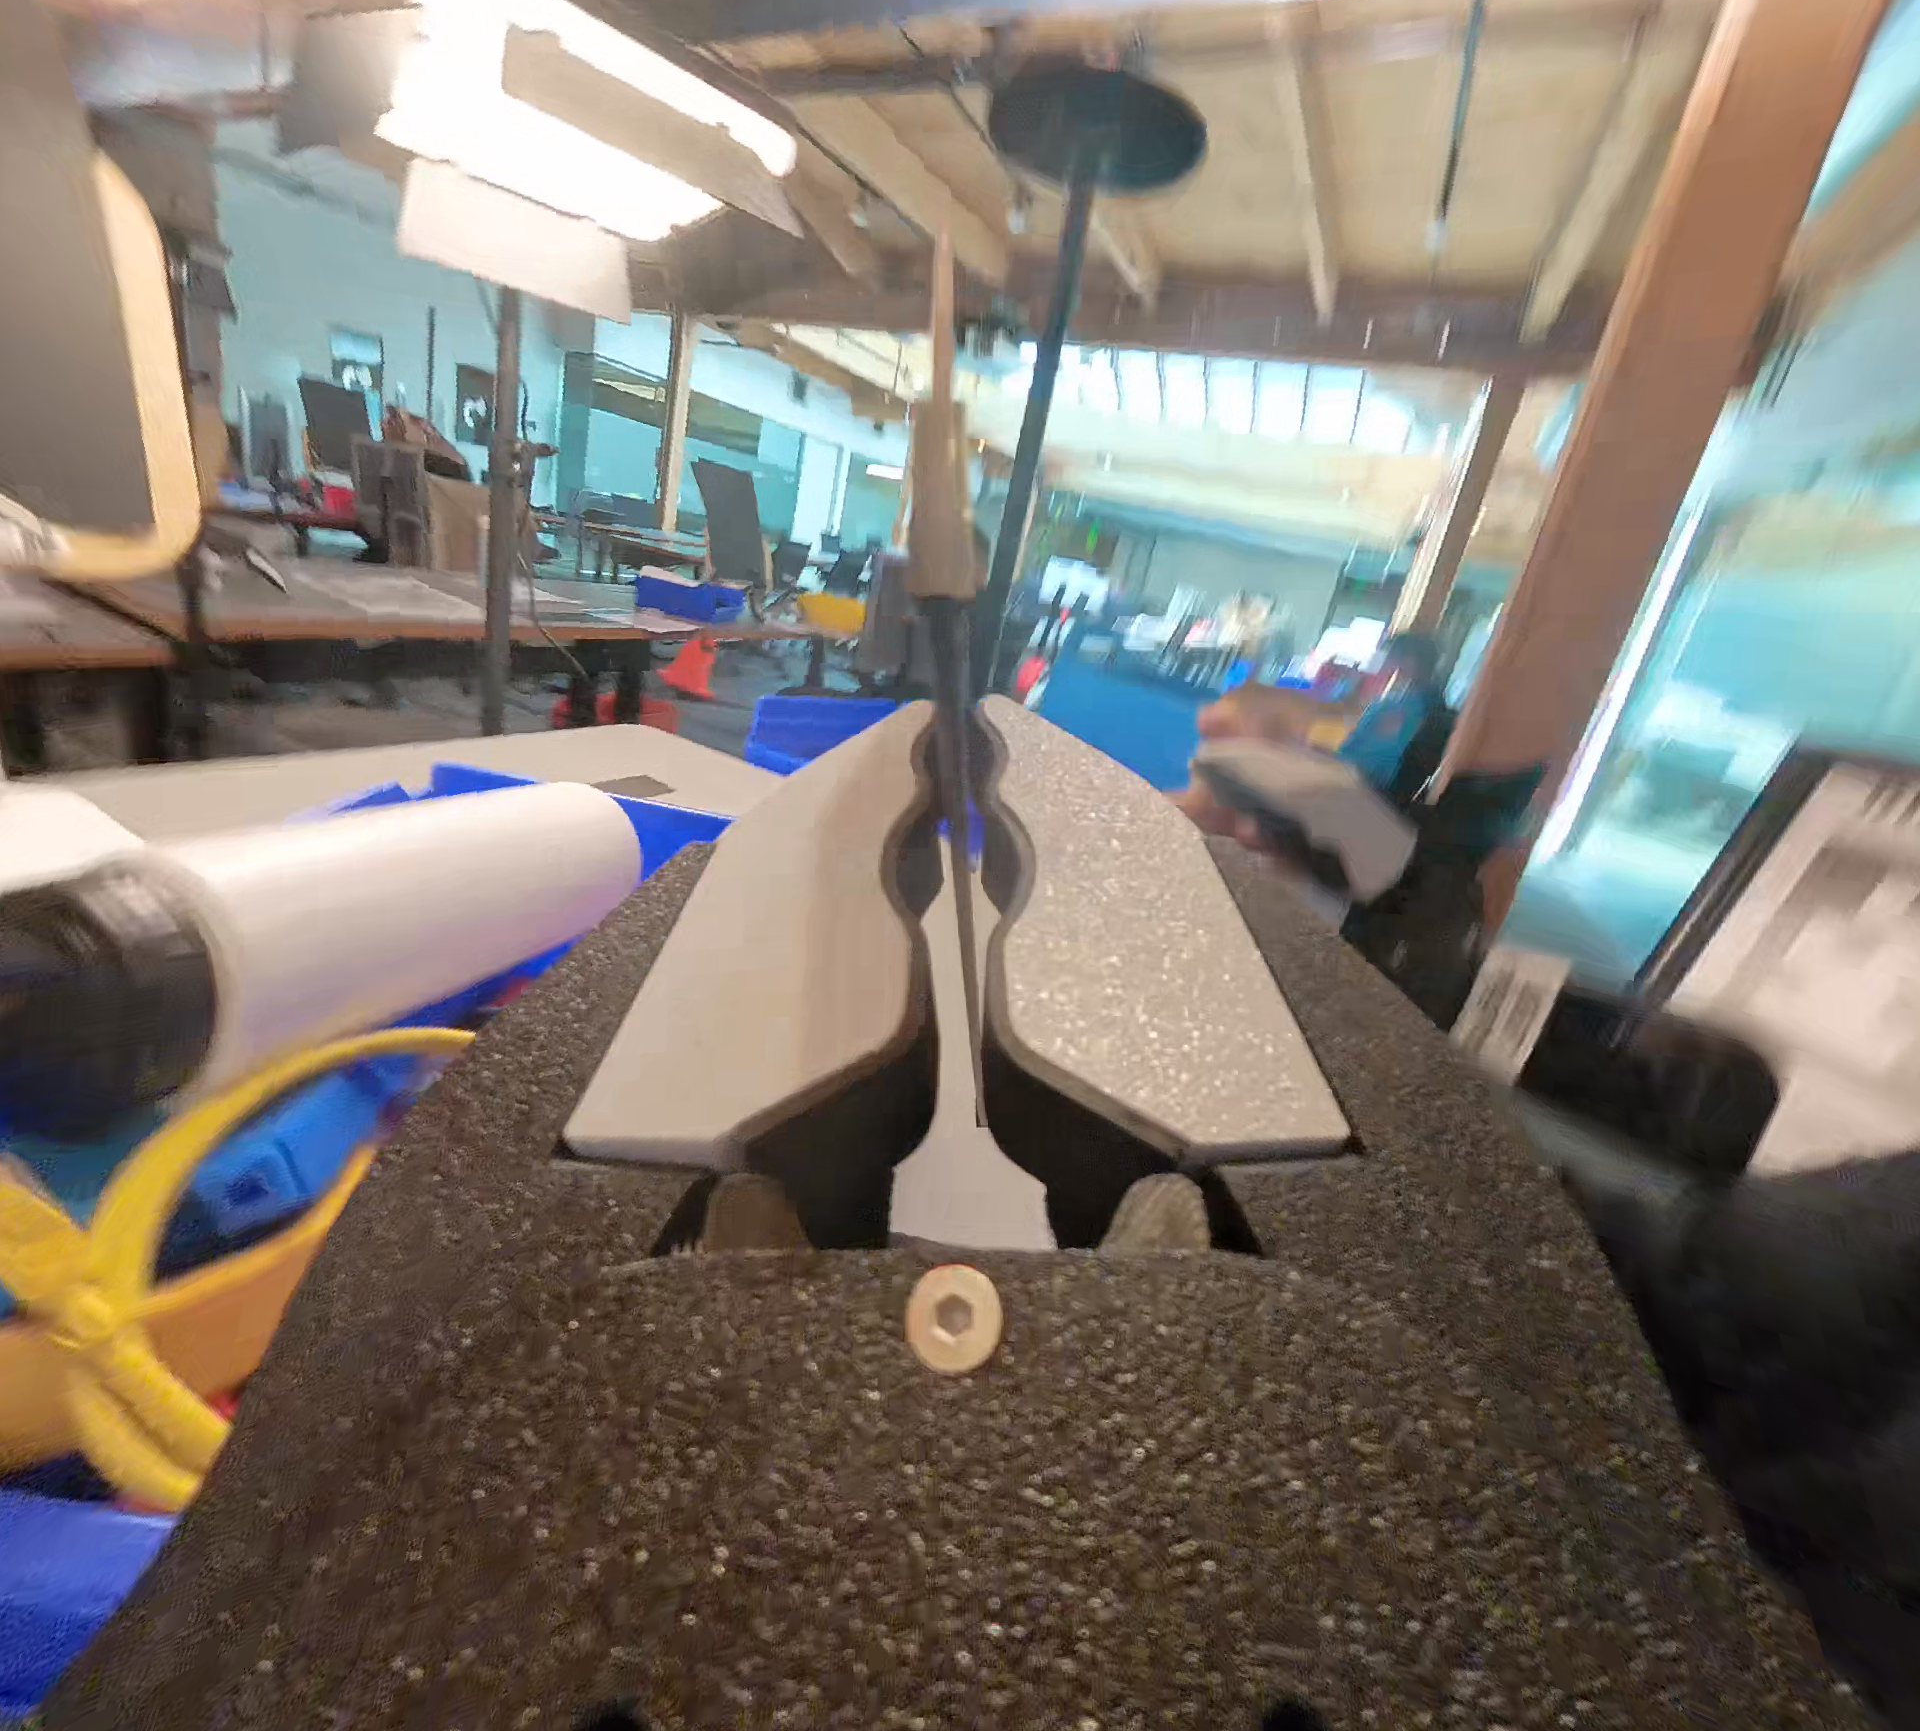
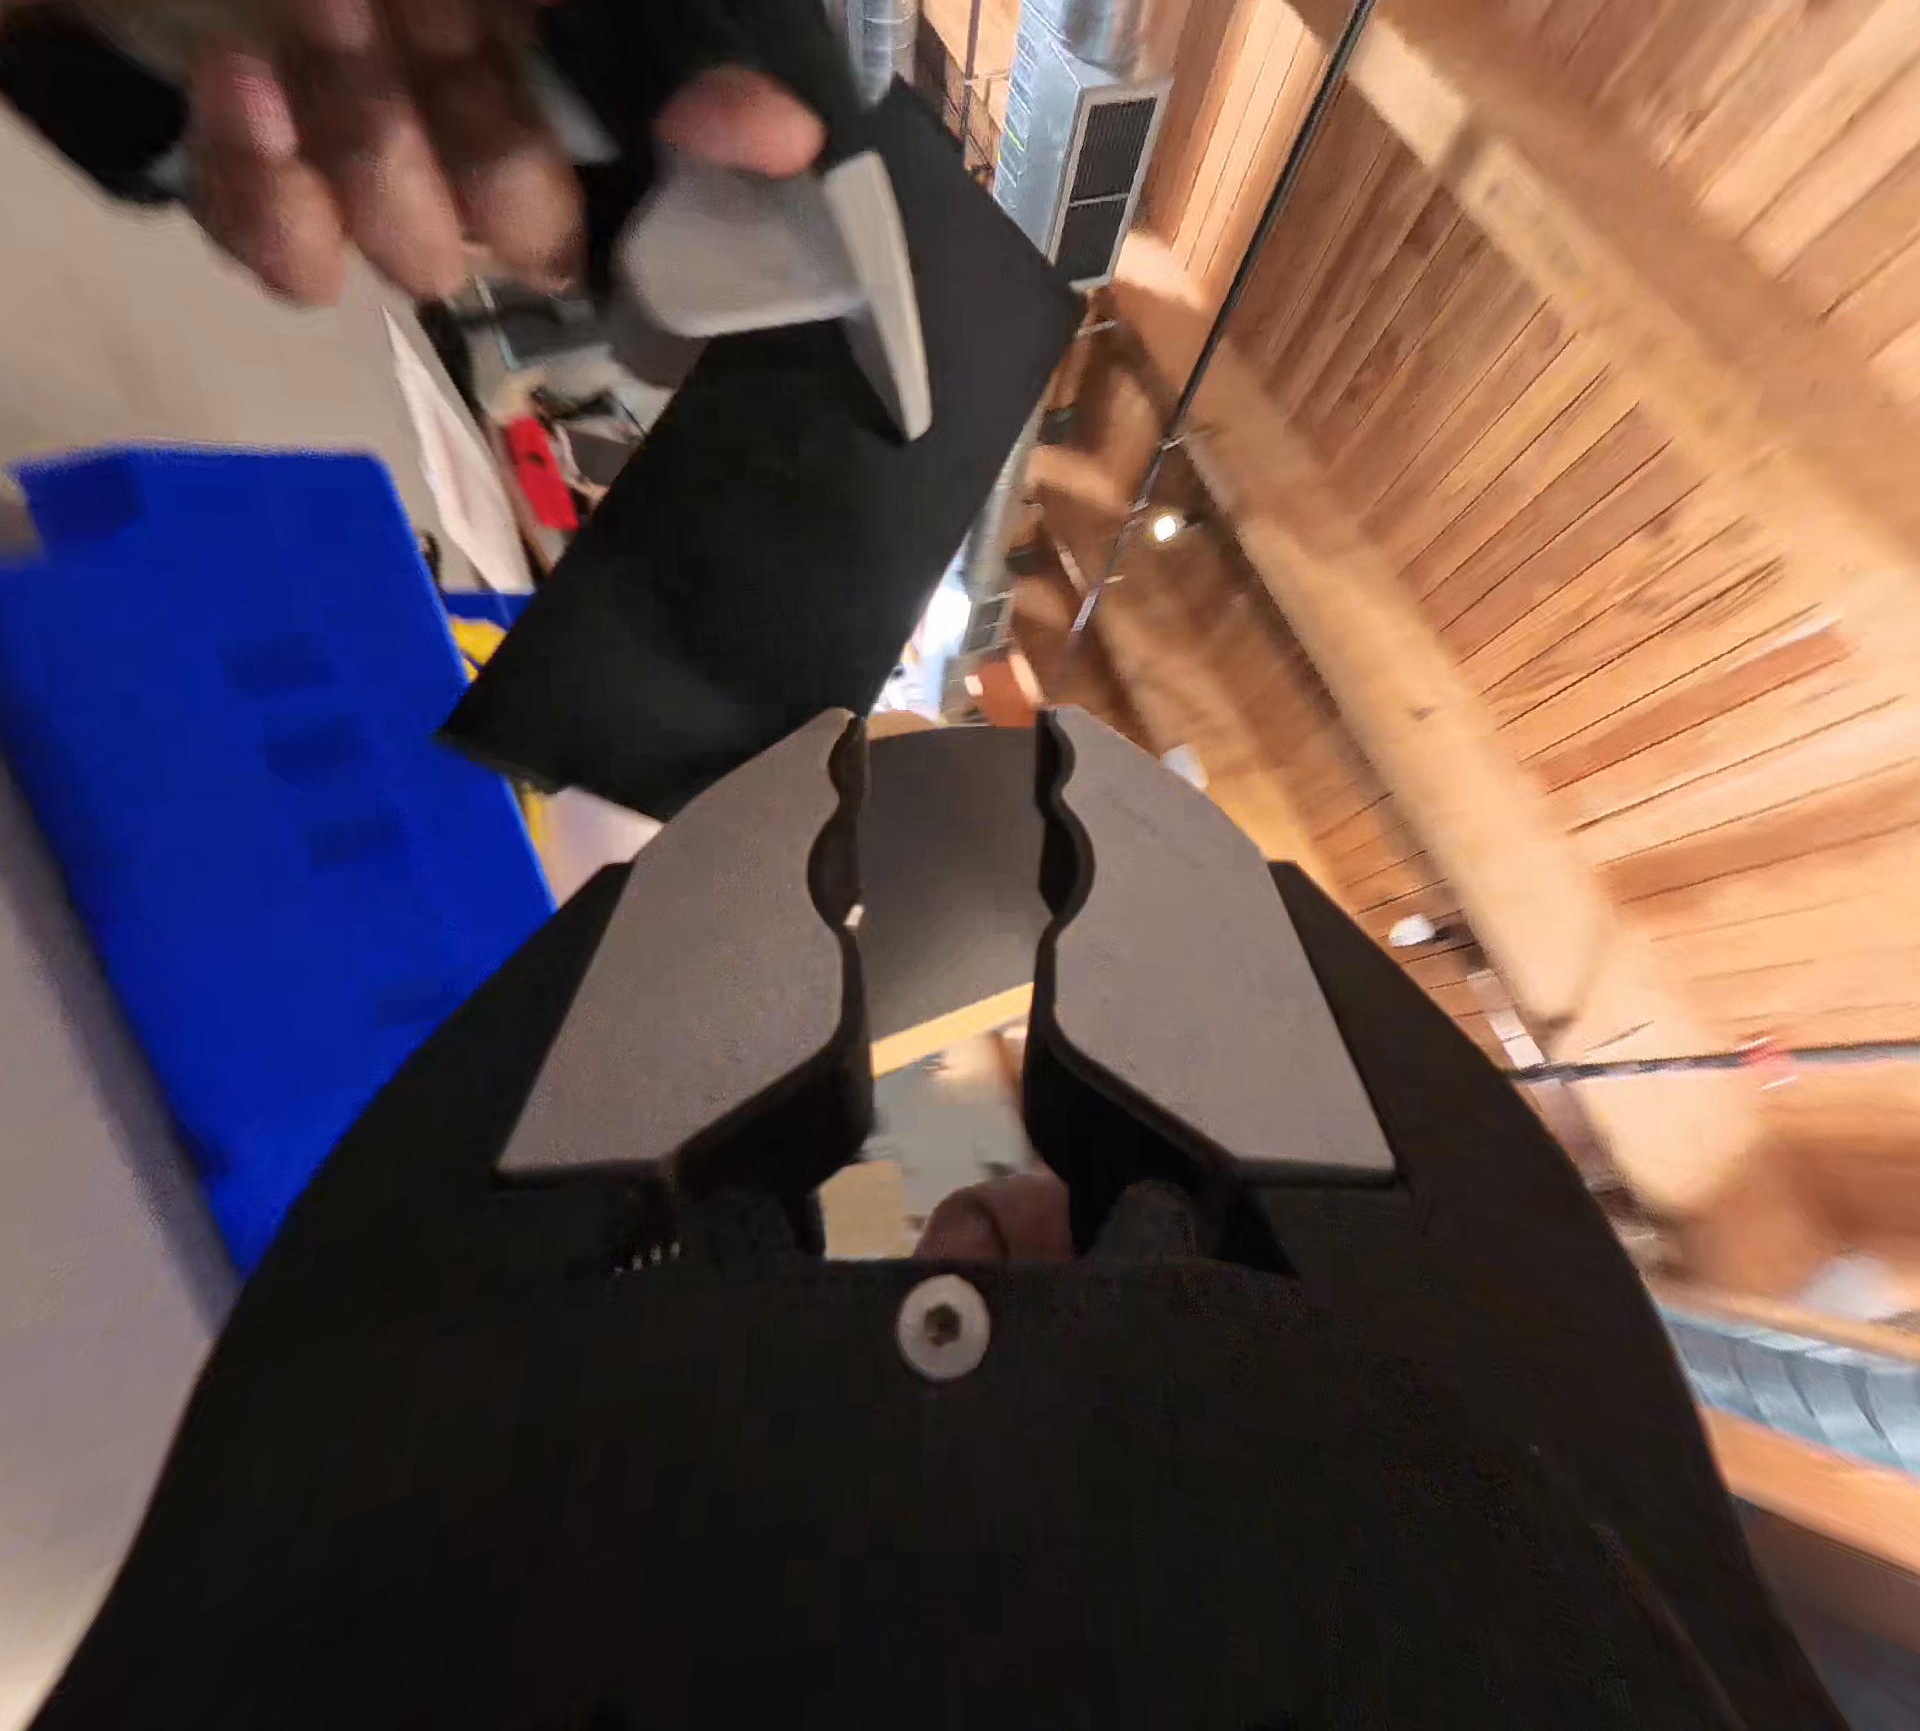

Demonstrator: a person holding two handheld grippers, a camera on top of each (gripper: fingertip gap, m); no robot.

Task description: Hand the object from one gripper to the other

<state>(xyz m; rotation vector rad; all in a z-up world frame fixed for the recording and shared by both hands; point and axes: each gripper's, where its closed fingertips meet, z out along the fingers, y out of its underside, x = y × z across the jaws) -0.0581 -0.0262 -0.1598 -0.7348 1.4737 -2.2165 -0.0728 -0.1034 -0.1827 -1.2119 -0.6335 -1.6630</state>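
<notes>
The object is a thin black flat sheet (image 2: 769,538). My left gripper (image 1: 956,715) is shut on it; in the left wrist view the sheet (image 1: 961,850) shows edge-on between the grey fingers. In the right wrist view the left gripper (image 2: 894,351), held by a hand (image 2: 312,71), pinches the sheet's upper part at upper left. My right gripper (image 2: 951,725) is open with a wide gap. Its tips sit just below the sheet's lower edge, apart from it. A blurred hand with a grey tool (image 1: 1299,808) at right may be the right gripper.
A white cylinder with a black end (image 1: 364,902), yellow looped handles (image 1: 104,1266) and blue bins (image 1: 582,808) crowd the left on a grey table (image 1: 416,767). A blue bin (image 2: 239,798) sits left of the right gripper. A wooden post (image 1: 1662,331) stands right.
</notes>
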